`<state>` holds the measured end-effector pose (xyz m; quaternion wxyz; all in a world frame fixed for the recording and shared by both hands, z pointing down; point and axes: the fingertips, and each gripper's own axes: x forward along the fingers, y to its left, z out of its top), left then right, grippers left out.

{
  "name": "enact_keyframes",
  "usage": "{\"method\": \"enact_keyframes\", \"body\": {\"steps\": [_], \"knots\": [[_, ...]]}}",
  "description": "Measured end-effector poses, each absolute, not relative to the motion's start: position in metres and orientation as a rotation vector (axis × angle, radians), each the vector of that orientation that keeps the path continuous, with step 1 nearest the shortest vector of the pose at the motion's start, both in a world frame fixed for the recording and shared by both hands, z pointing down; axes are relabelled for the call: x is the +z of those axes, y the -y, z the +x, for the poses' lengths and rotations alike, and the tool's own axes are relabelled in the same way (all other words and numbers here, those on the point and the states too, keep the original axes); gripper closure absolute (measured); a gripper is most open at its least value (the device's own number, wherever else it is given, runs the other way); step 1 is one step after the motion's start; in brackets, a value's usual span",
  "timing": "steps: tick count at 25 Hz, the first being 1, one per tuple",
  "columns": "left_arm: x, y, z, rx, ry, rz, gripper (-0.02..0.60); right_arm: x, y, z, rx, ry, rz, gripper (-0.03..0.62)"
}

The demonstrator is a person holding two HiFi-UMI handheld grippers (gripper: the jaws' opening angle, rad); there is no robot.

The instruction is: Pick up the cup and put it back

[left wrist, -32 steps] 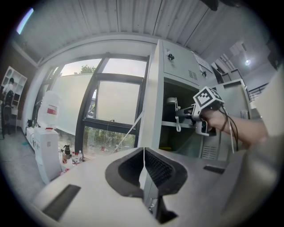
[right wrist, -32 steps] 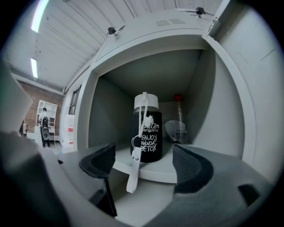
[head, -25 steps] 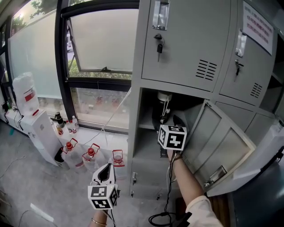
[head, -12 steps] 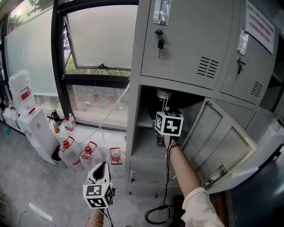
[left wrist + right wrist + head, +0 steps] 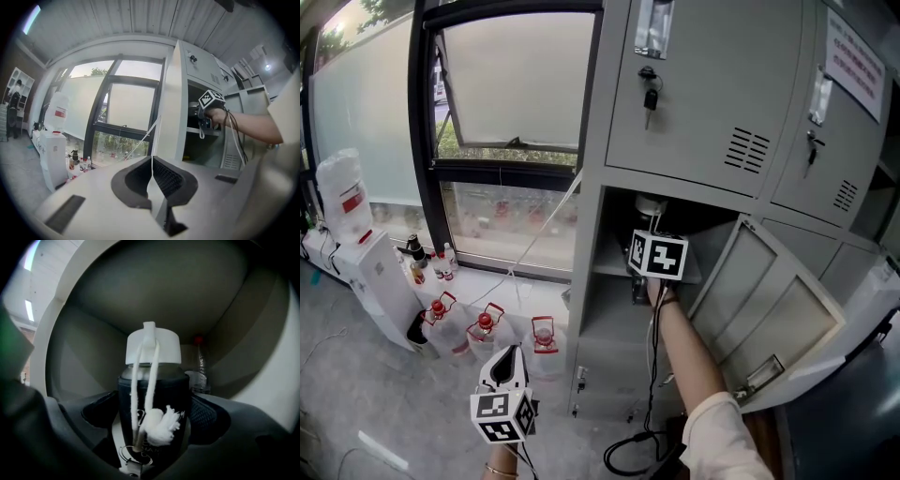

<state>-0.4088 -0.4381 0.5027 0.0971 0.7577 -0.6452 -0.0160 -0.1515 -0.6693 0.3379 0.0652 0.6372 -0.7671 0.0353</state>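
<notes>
Reaching into the locker [image 5: 584, 300], the right gripper [image 5: 153, 423] spreads just-opened fingers around the cup [image 5: 174, 390], ungripped; clenching to lift likely comes next. Left gripper [image 5: 151, 168] clenched, empty.

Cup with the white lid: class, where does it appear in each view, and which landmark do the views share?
Head view: the cup shows only its white lid, near centre, high in the open locker compartment.
Left gripper view: the cup is small, right of centre, in that compartment.
Right gripper view: the cup fills the centre, lid up.
Shared landmark: the open locker compartment.
</notes>
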Motion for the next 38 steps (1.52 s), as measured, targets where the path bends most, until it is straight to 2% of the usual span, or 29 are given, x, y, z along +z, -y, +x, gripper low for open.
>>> {"method": "enact_keyframes", "body": {"steps": [24,28,38], "knots": [[0.516,0.445,-0.411,-0.006,1.858,2.248,0.569,0.342,0.677,-0.151,0.165,2.338,1.894,0.181],[0.516,0.444,-0.414,-0.011,1.871,2.252,0.569,0.341,0.668,-0.156,0.24,2.396,1.856,0.181],[0.497,0.434,-0.392,-0.022,1.824,2.314,0.569,0.33,0.63,-0.151,0.176,2.41,1.853,0.183]]}}
